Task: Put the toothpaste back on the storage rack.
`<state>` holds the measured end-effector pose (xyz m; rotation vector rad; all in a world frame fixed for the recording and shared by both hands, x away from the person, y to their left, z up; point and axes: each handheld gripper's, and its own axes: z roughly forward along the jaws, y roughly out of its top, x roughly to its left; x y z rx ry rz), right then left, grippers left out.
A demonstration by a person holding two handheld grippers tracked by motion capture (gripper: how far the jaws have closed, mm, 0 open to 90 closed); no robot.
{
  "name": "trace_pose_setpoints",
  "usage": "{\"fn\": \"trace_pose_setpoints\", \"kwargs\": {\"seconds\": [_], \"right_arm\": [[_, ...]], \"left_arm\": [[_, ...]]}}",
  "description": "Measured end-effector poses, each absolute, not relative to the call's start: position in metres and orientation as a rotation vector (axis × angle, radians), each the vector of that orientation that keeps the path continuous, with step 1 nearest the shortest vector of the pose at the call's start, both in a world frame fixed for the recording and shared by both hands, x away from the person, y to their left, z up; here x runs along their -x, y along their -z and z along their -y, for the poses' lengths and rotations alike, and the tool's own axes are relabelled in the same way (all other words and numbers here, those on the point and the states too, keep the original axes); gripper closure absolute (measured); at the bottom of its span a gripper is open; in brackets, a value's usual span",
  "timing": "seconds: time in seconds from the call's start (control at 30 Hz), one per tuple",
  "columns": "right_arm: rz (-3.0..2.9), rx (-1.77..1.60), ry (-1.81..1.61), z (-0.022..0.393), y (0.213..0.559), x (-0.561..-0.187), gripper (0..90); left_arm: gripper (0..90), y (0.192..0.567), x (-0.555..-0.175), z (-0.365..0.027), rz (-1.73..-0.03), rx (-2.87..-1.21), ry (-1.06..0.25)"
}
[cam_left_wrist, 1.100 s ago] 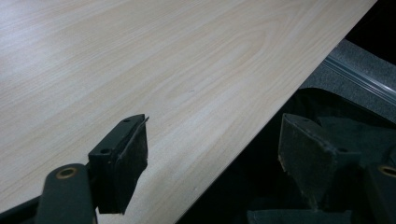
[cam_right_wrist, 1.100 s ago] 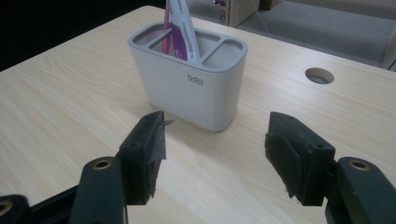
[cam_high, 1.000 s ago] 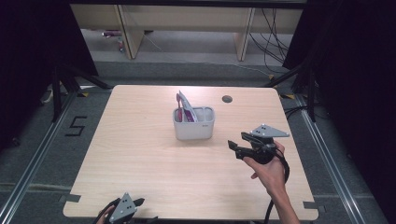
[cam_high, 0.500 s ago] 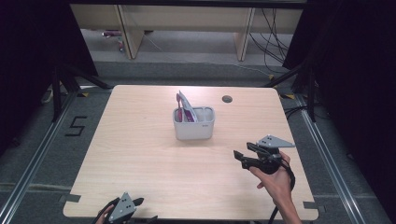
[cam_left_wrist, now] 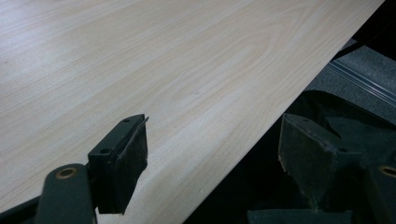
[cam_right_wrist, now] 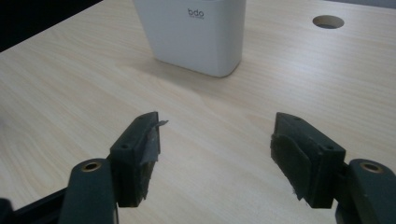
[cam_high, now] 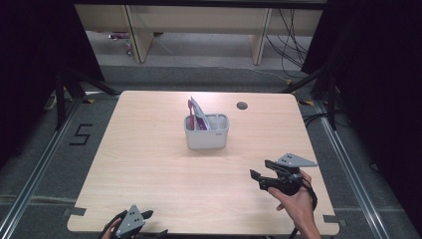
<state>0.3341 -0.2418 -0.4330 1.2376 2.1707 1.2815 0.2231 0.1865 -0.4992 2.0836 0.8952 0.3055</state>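
A white caddy (cam_high: 207, 132) stands mid-table with a pink toothbrush (cam_high: 191, 113) and a flat packet leaning in its left compartment. My right gripper (cam_high: 260, 169) hovers low over the table's near right part, pointing left toward the caddy and well short of it. Its jaws have just been opening and nothing is between them. In the right gripper view the gripper (cam_right_wrist: 215, 154) is open, with the caddy (cam_right_wrist: 196, 32) ahead. My left gripper (cam_high: 133, 222) sits at the table's near edge. In the left gripper view it (cam_left_wrist: 212, 154) stands open and empty across that edge.
A round cable hole (cam_high: 242, 105) lies behind the caddy to the right. The wooden table (cam_high: 149, 164) ends close to both hands. Black stands and cables flank the table, and shelf units stand on the floor behind it.
My right gripper has drawn back toward the near right edge and sunk lower, away from the caddy. Its jaws look a little wider. The left gripper has stayed put.
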Motion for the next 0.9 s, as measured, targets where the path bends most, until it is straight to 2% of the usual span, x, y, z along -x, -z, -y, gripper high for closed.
{"fn": "trace_pose_setpoints", "kwargs": {"seconds": [0.27, 0.53, 0.6, 0.63, 0.9], "right_arm": [[-2.187, -1.216, -1.255, 0.246, 0.442, -0.326, 23.3], [-2.206, -1.275, -1.266, 0.249, 0.45, -0.317, 22.0], [-2.204, -1.256, -1.247, 0.251, 0.451, -0.316, 21.9], [-2.208, -1.234, -1.241, 0.252, 0.452, -0.316, 21.9], [-2.222, -1.229, -1.228, 0.254, 0.458, -0.306, 21.9]], "left_arm": [[23.6, 0.499, -0.223, -0.186, -0.9, -2.071, -0.296], [23.6, 0.5, -0.222, -0.185, -0.908, -2.069, -0.305], [23.6, 0.5, -0.223, -0.189, -0.883, -2.116, -0.316], [23.6, 0.5, -0.221, -0.187, -0.903, -2.067, -0.312], [23.6, 0.5, -0.22, -0.189, -0.917, -2.066, -0.313]]}}
